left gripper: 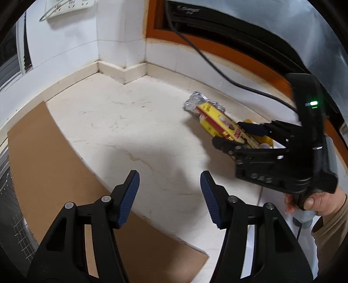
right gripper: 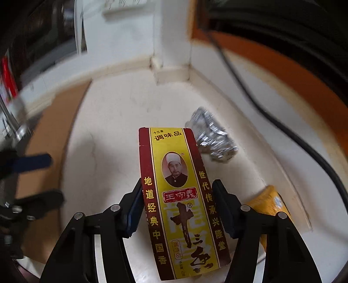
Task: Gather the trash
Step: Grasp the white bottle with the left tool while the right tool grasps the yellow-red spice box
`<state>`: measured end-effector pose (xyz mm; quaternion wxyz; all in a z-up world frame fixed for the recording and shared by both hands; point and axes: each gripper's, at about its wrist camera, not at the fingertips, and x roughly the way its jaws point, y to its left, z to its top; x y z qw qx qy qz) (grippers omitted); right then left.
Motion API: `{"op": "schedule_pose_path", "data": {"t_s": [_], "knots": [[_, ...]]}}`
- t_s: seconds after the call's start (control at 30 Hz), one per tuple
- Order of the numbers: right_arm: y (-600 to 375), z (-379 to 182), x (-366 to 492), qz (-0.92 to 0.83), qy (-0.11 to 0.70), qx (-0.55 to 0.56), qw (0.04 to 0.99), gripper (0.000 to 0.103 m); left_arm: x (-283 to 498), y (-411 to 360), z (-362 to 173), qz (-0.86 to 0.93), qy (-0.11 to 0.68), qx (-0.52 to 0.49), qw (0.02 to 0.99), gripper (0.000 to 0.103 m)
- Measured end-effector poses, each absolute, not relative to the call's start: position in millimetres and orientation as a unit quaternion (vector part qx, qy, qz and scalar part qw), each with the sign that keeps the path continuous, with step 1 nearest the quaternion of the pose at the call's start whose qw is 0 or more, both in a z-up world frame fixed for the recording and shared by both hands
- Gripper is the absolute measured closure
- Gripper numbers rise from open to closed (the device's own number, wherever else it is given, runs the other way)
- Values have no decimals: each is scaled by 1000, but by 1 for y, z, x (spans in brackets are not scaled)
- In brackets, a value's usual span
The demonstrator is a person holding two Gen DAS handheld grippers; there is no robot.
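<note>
Box [right gripper: 182, 196] reading 调味品, 十三香, 王守义 between right gripper [right gripper: 177, 209] fingers.

White tiled walls [left gripper: 71, 43] (orange-trimmed), marble counter [left gripper: 130, 135].

A: How many pieces of trash? B: Three; one yellow box [right gripper: 180, 196]; one foil wad [right gripper: 212, 139]; one orange wrapper [right gripper: 269, 200].

A: And grippers? B: Two; the right gripper [right gripper: 176, 209]; the left gripper [left gripper: 169, 196]; each has two fingers.

A: Anything else to count? B: One cardboard sheet [left gripper: 50, 156] on the one counter [left gripper: 134, 122]; one black cable [left gripper: 217, 65]; one hand [left gripper: 319, 202] in view; one power strip [left gripper: 69, 6] on the wall.
</note>
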<state>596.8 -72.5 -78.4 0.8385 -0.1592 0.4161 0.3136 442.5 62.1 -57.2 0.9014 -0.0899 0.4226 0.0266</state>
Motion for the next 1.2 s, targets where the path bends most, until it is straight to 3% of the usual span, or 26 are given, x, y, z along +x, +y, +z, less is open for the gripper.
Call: {"op": "schedule_pose_path", "data": {"t_s": [0.43, 0.77, 0.9, 0.97, 1.03, 1.2], "knots": [[-190, -1, 527, 260, 336, -21, 905, 42, 463, -10, -41, -55, 403, -68, 911, 48], [-240, -33, 512, 188, 355, -18, 916, 42, 530, -82, -84, -81, 442, -31, 893, 48], [-250, -41, 507, 183, 350, -21, 919, 42, 548, -91, -100, -81, 457, -37, 885, 54], [-248, -43, 507, 182, 347, -26, 920, 42, 554, -94, -106, -86, 463, -40, 881, 63], [-248, -42, 506, 182, 348, -29, 919, 42, 556, -97, -111, -90, 467, -36, 879, 78], [-253, -38, 498, 180, 346, -28, 920, 42, 551, -100, -108, -95, 457, -40, 883, 82]]}}
